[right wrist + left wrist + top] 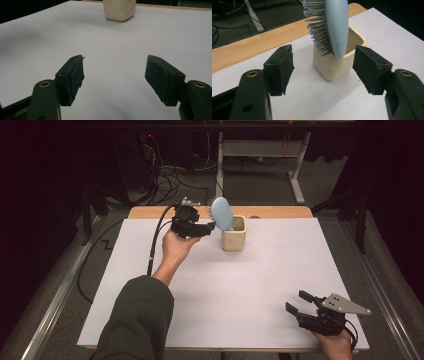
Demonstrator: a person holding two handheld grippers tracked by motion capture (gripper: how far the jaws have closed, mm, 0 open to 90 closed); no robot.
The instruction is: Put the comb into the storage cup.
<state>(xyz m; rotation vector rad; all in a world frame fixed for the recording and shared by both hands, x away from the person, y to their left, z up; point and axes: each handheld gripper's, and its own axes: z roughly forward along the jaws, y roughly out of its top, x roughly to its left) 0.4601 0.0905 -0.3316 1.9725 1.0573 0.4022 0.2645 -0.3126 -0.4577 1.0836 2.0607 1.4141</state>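
White tabletop [225, 285], cream cup [233, 240] with blue hairbrush [221, 213] upright inside

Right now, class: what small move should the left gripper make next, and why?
Probably draw the left gripper back a little. Its jaws stand open, apart from the blue hairbrush, which already stands head-up in the cream cup, so nothing seems left to release.

The left arm wears a dark green sleeve [137, 320] — both grippers are black, with brass screws [252, 73] and black cable [156, 237].
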